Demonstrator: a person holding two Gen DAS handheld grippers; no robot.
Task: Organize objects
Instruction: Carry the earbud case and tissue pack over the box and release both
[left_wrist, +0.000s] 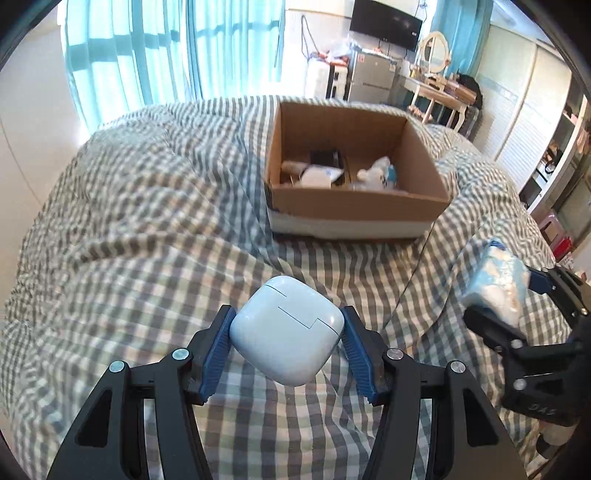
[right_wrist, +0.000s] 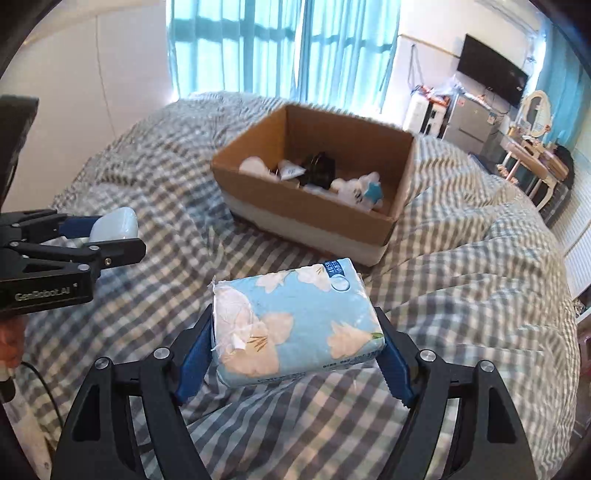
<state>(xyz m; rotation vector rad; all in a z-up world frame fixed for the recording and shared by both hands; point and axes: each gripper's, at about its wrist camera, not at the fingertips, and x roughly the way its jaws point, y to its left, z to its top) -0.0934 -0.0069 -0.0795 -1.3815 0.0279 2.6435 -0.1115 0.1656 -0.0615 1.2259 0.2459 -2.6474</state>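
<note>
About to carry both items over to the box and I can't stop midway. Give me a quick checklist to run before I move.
1. Left gripper shut on earbud case: ok.
2. Right gripper shut on tissue pack: ok.
3. Cardboard box open at the top: ok.
4. Free room in the box beside the items inside: ok, its far part looks bare.
5. Both grippers apart from each other: ok.
6. Tissue pack grip firm enough: cannot tell.

both wrist views low, facing box (shared)
</note>
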